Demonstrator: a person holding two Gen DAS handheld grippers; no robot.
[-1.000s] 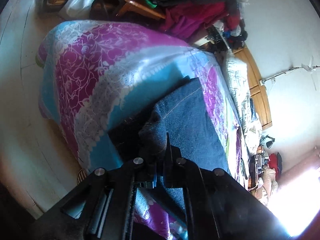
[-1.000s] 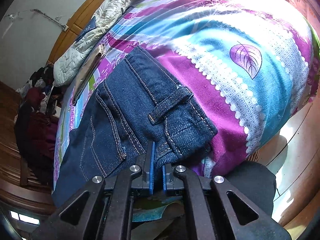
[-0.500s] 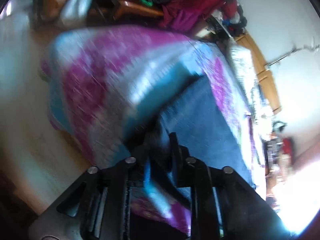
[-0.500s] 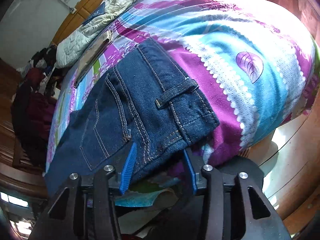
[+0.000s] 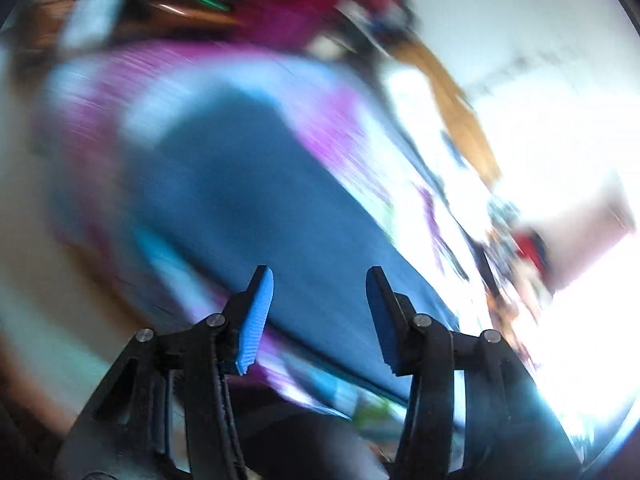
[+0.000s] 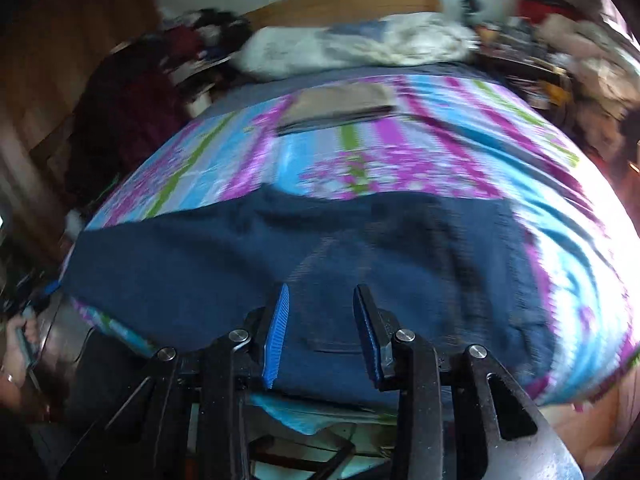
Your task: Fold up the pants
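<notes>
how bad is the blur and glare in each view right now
Left wrist view: heavy motion smear over the jeans and bedspread, lower right blown out white; only the left gripper is sharp. Right wrist view: milder blur, jeans readable, glare on the bedspread's right edge, right gripper crisp.

Jeans [image 6: 304, 272] lie flat across near edge of bed [image 6: 460, 168], spread left to right in right wrist view. Right gripper [image 6: 320, 320] sits before and over jeans' near edge, jaws apart, nothing between. Folded cloth stack [image 6: 340, 108] on bed behind jeans, well apart. Pillows [image 6: 352, 44] behind that, against headboard [image 6: 340, 2]. Clothes pile [image 6: 160, 80] left of bed; clutter [image 6: 560, 48] right of bed. Left wrist view heavily blurred: jeans [image 5: 260, 208] on bed [image 5: 140, 80], left gripper [image 5: 320, 312] before them, jaws apart, empty.
</notes>
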